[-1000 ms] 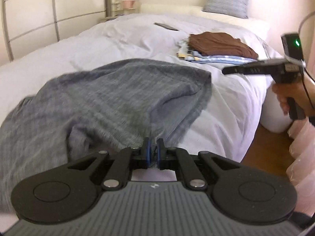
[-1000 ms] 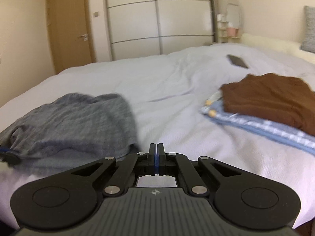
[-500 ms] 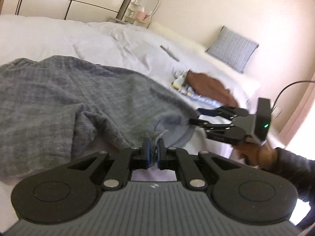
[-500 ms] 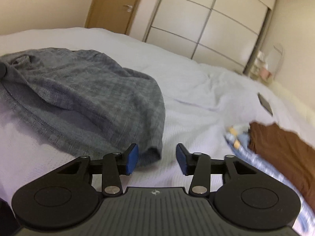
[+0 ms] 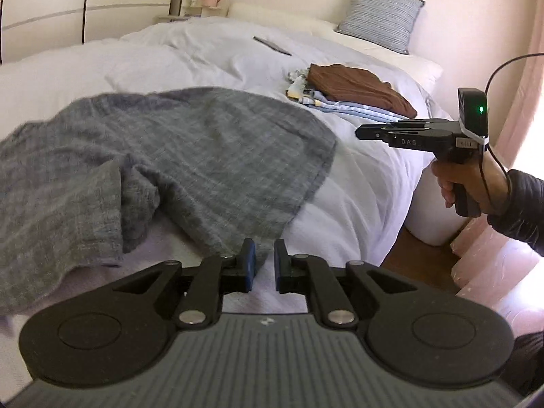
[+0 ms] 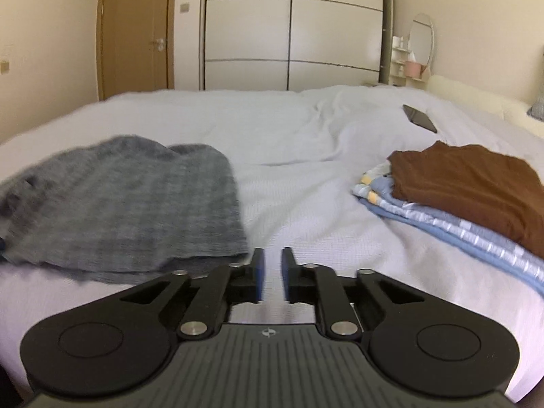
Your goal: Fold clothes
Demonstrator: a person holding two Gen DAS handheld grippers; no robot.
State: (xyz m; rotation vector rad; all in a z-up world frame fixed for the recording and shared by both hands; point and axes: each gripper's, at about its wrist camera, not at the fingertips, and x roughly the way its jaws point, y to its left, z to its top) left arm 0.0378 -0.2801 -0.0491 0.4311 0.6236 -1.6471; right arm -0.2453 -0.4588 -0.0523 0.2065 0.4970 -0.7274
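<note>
Fingers (image 5: 245, 265) of both grippers parted, empty; grey garment (image 5: 176, 156) crumpled on bed (image 5: 357, 197).

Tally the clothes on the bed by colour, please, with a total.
Grey: 1
Brown: 1
Light blue patterned: at least 1; layers in the stack are too close to separate.
Total: at least 3

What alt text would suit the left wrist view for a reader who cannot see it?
The left tool hovers open and empty at the near edge of a rumpled grey garment on a white bed. To the right a hand holds the right tool over the bed, with folded clothes stacked beyond.
</note>
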